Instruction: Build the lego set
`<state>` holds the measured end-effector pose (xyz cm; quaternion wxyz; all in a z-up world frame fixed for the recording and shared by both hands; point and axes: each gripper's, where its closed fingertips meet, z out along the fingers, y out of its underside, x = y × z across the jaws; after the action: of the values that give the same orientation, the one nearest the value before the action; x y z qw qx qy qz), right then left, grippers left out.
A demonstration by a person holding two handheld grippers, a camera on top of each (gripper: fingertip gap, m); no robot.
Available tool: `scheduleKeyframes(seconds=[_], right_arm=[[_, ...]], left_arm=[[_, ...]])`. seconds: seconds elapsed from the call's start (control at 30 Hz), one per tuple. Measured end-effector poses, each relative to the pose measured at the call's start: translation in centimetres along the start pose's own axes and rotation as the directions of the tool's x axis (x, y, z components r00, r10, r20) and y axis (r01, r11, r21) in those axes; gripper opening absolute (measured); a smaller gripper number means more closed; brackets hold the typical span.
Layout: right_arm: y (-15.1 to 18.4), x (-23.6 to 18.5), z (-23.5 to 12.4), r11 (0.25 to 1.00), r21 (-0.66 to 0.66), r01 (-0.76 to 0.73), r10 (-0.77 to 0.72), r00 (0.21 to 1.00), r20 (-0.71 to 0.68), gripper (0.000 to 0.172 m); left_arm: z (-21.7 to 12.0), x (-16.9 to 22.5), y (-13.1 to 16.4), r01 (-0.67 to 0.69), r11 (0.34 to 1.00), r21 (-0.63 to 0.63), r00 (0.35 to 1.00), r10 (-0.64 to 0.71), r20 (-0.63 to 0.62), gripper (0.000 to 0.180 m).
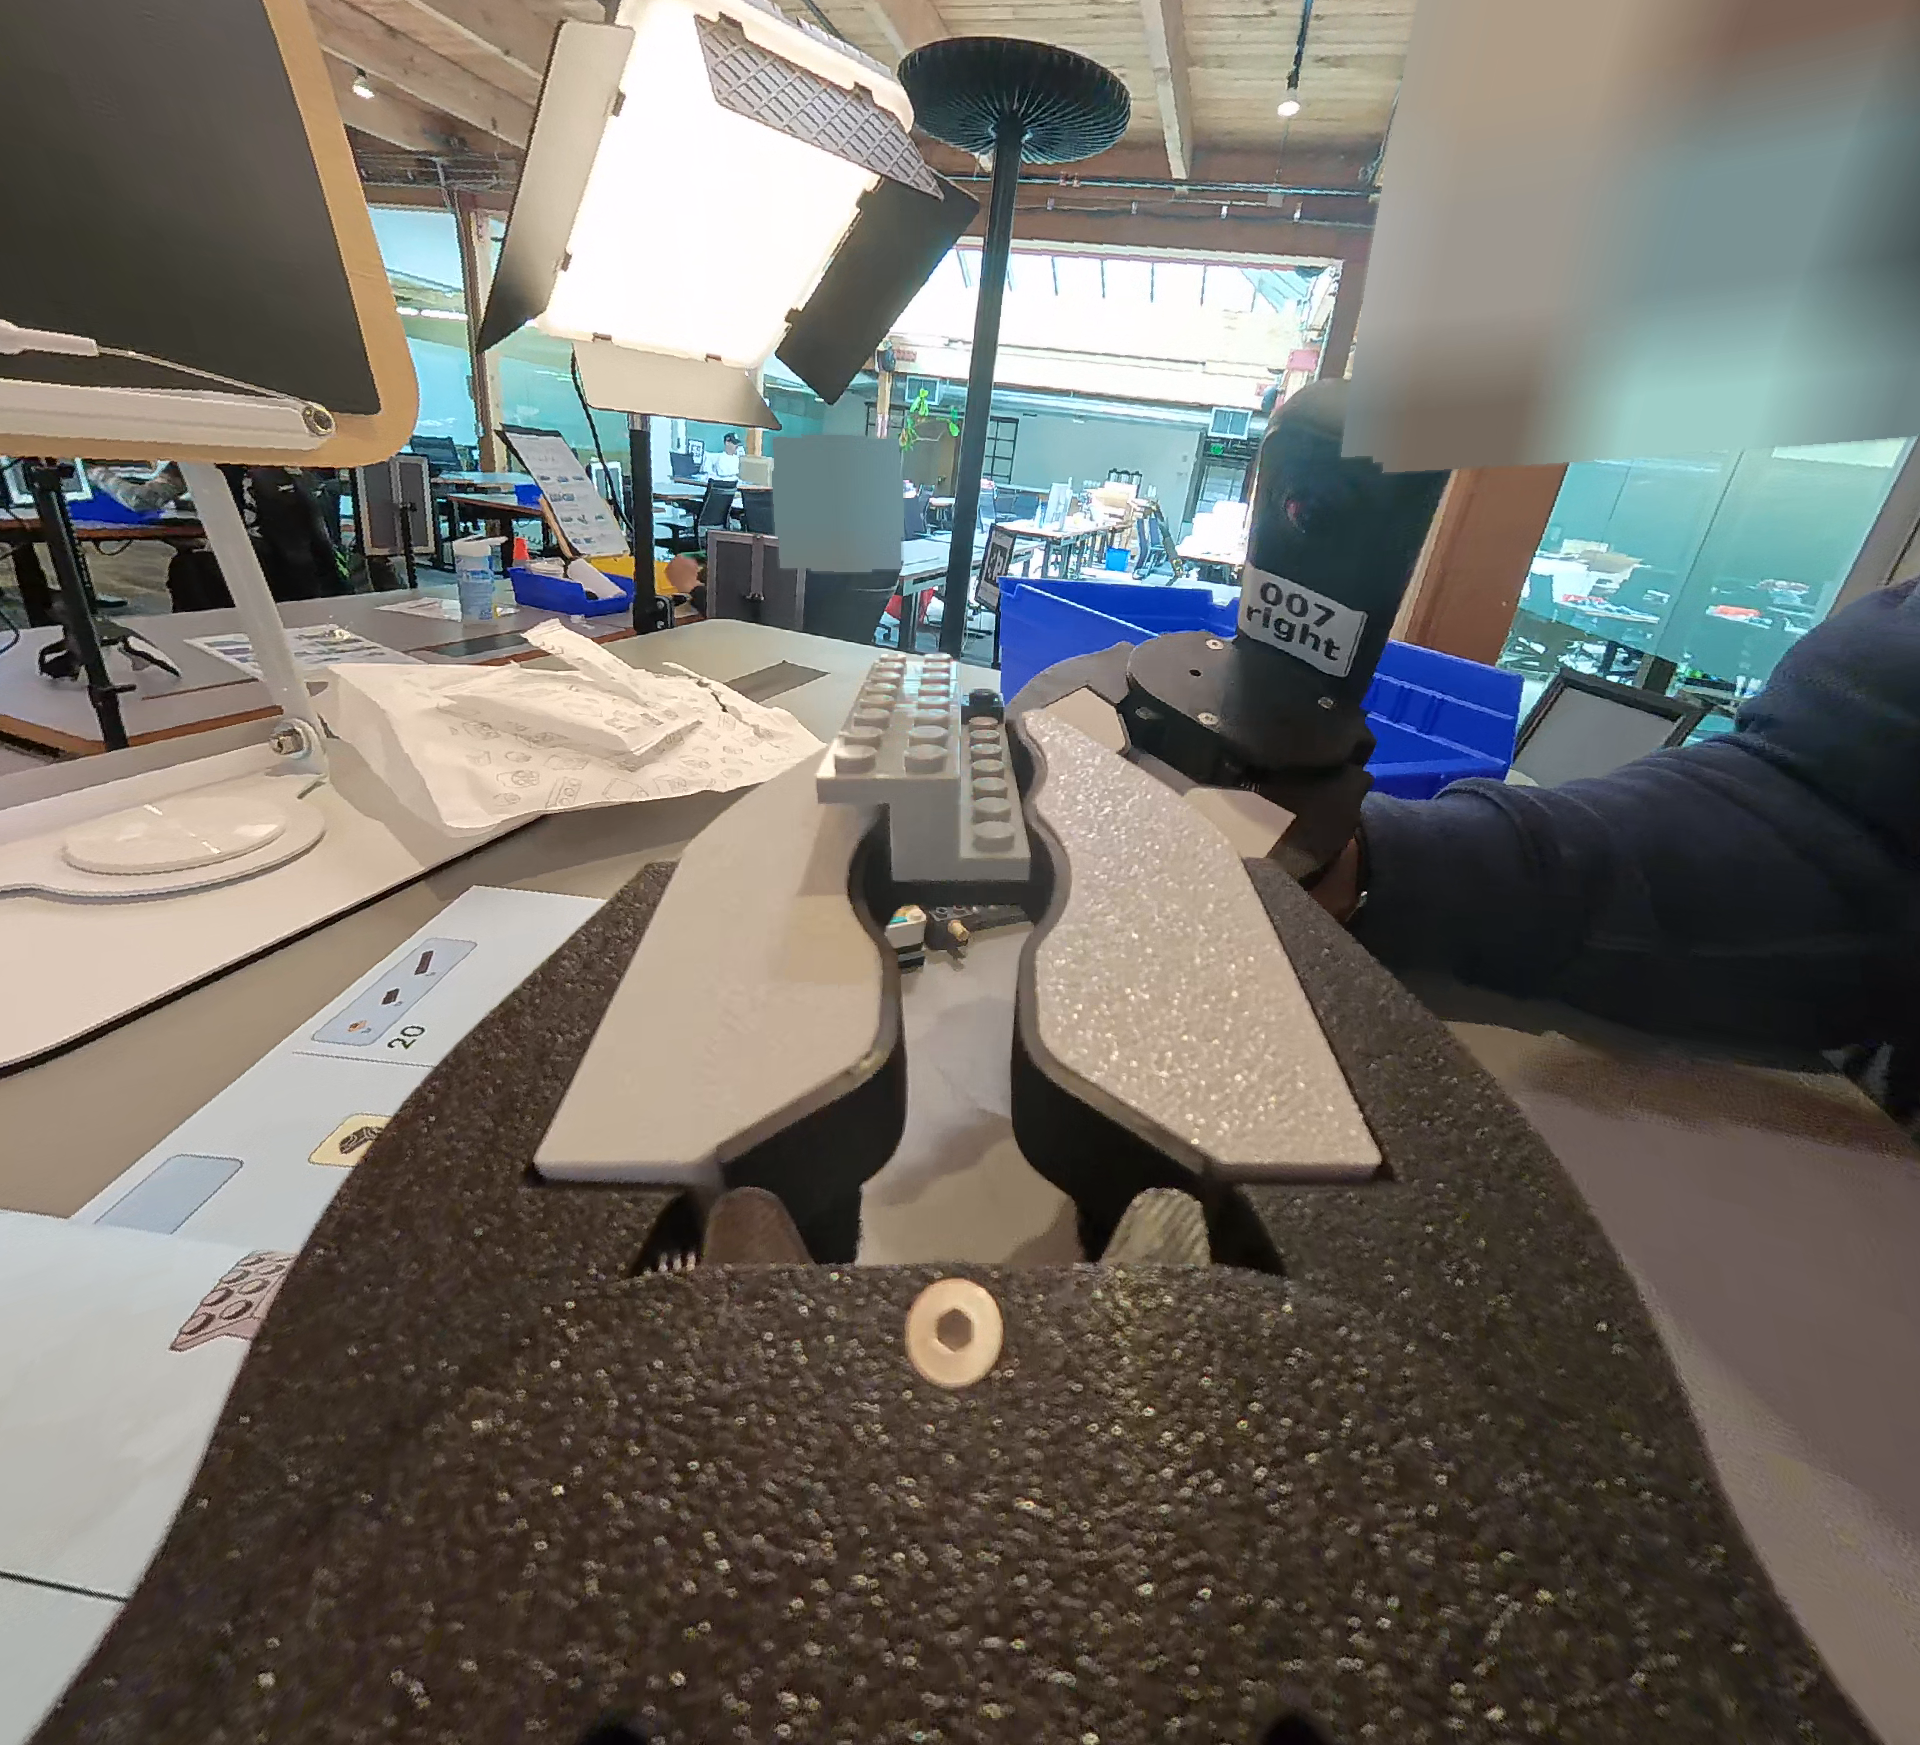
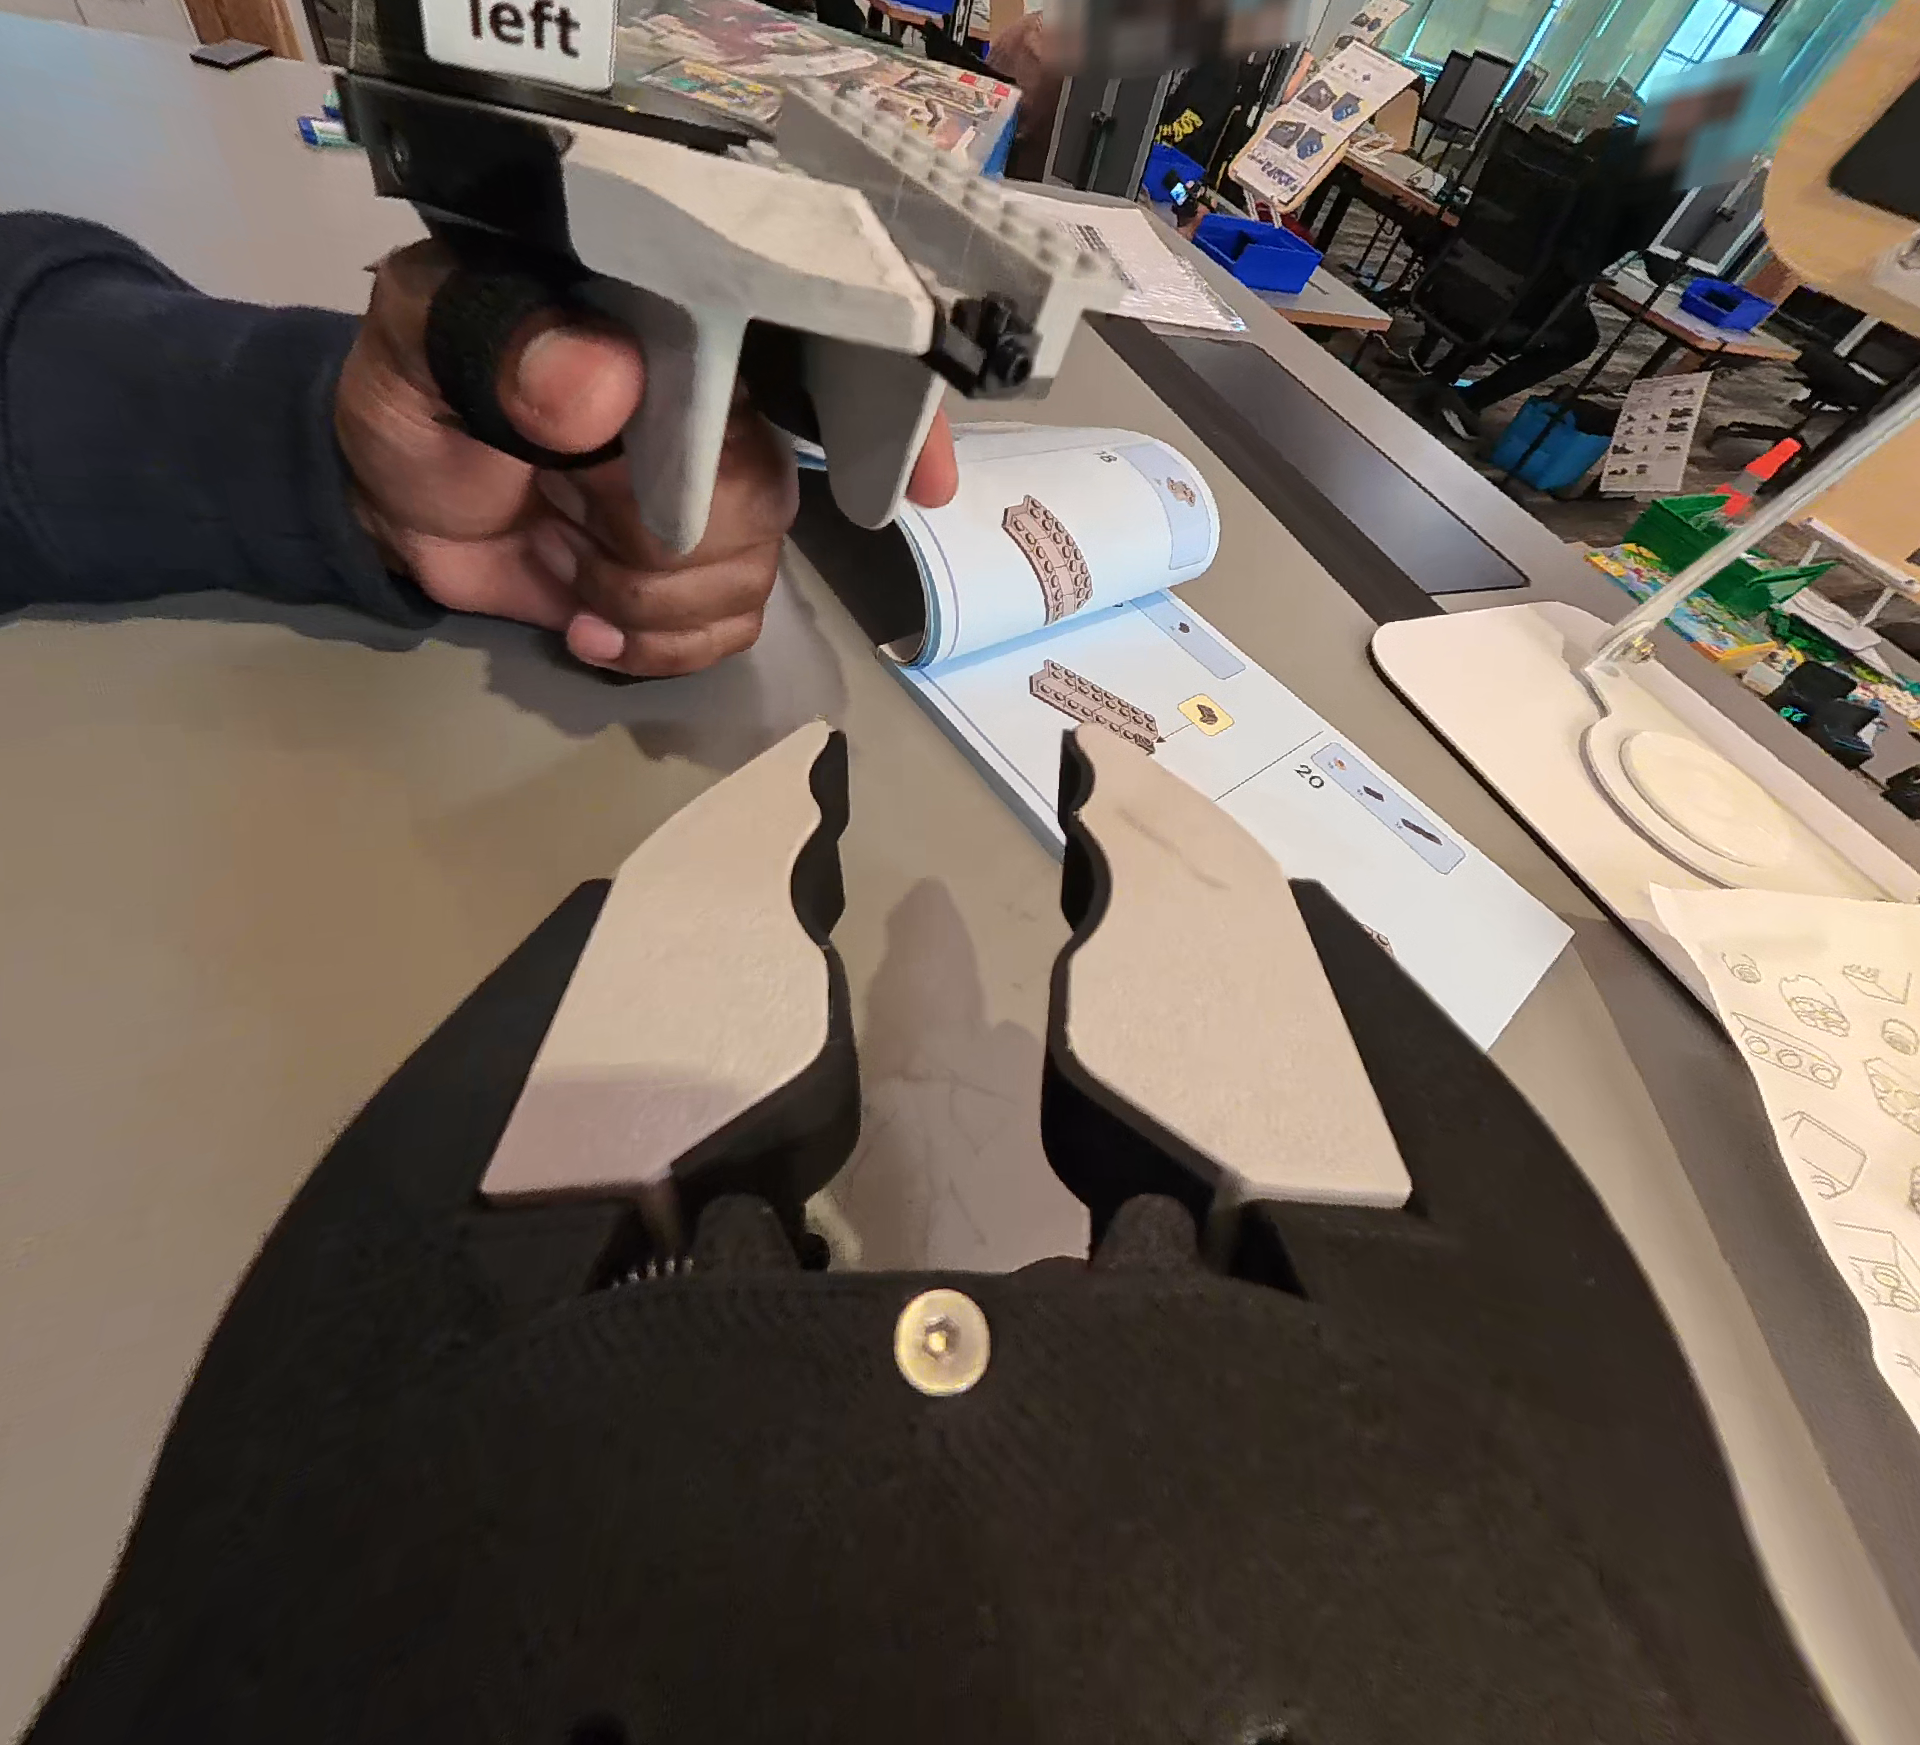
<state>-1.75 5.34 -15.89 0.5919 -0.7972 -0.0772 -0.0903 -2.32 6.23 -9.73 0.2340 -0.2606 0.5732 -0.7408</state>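
My left gripper (image 1: 935,796) is shut on a grey studded brick assembly (image 1: 914,739) and holds it above the table; a small black piece (image 1: 982,706) sits at its far end. In the right wrist view the same left gripper (image 2: 966,313) holds the grey assembly (image 2: 935,178) with the black piece (image 2: 987,345) at upper left, a hand around its grip. My right gripper (image 2: 951,760) is open and empty, low over the grey table (image 2: 312,864), beside an open instruction booklet (image 2: 1195,760). A few small loose pieces (image 1: 925,932) lie on the table under the left fingers.
A torn white paper bag (image 1: 540,739) lies left of the assembly. A white lamp base on a white board (image 1: 177,843) stands at the left. A blue bin (image 1: 1091,635) is behind. The booklet (image 1: 312,1072) lies at the lower left. A sleeved arm (image 1: 1610,864) reaches in from the right.
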Motion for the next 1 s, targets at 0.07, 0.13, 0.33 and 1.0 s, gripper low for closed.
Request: scheduleKeyframes(seconds=[0.07, 0.13, 0.33, 1.0], right_arm=[[0.2, -0.3, 0.2, 1.000, -0.018, 0.025, -0.025, 1.000, 0.004, 0.039], [0.4, -0.7, 0.4, 0.998, -0.037, 0.052, -0.051, 0.999, 0.010, 0.039], [0.5, -0.7, 0.4, 0.999, -0.043, 0.034, -0.032, 0.999, 0.027, 0.039], [0.1, 0.3, 0.1, 0.997, -0.008, -0.076, 0.076, 0.996, 0.047, 0.039]], left_arm=[[0.0, 0.2, 0.0, -0.002, 1.000, 0.006, 1.000, 0.003, -0.012, 0.017], [0.2, 0.3, -0.1, -0.008, 1.000, 0.010, 1.000, 0.008, -0.006, 0.018], [0.1, 0.0, -0.2, -0.039, 0.999, 0.021, 0.998, 0.038, 0.045, 0.017], [1.1, -0.2, -0.1, -0.009, 0.999, 0.050, 0.990, 0.002, 0.144, 0.017]])
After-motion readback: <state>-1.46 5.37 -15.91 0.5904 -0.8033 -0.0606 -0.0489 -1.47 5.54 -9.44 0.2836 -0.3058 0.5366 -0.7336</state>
